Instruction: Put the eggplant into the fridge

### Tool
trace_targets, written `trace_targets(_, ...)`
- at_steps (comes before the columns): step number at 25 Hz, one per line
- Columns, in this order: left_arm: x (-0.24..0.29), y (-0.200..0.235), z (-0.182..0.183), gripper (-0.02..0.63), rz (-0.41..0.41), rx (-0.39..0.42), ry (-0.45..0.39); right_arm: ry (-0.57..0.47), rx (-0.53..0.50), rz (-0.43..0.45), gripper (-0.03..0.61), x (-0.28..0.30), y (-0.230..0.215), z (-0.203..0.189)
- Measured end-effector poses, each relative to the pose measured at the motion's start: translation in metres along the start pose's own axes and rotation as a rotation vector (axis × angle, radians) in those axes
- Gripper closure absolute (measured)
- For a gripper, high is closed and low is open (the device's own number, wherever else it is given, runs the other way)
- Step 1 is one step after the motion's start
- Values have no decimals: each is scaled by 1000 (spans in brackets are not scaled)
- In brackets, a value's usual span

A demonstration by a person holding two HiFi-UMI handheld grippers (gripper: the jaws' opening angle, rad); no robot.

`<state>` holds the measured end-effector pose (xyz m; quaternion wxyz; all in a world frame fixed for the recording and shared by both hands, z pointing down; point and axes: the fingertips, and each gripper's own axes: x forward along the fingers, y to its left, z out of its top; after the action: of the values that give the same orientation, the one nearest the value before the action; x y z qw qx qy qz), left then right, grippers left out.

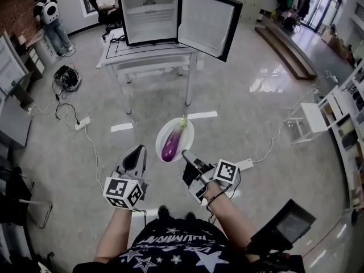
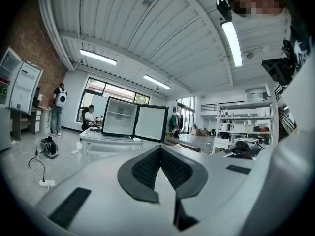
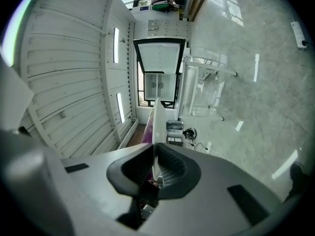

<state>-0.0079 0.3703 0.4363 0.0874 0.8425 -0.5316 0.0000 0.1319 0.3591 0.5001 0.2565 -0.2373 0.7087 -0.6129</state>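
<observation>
Room surroundings
A white plate [image 1: 189,134] is seen at centre, a white table [image 1: 149,54] above it, a seated person [image 1: 106,2] and a standing person [image 1: 49,13] upper left.

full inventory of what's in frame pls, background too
eggplant: 1, purple with green stem, lying on the plate
plate: 1, white, held out above the floor
fridge: 1, black frame, white inside, door open, on the table
table: 1, white, ahead across the floor
power strips: 2, white, on the floor, one left, one beside the right gripper
people: 2, far left; one standing, one seated
shelf unit: 1, white, right edge
left gripper: 1, grey, jaws together, empty
right gripper: 1, grey, shut on the plate's rim
</observation>
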Motion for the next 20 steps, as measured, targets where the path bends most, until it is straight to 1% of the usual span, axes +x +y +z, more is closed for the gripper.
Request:
trace_targets(10, 0, 1, 4, 606, -18, 2, -14, -44, 10, 6, 555, 4, 7, 2)
trace_targets(16, -3, 18, 2, 604, -19, -14, -9, -59, -1, 4, 556, 14, 7, -1)
trace_targets(20, 0, 29, 3, 606, -37, -2, -7, -76, -7, 10, 555, 25, 8, -3)
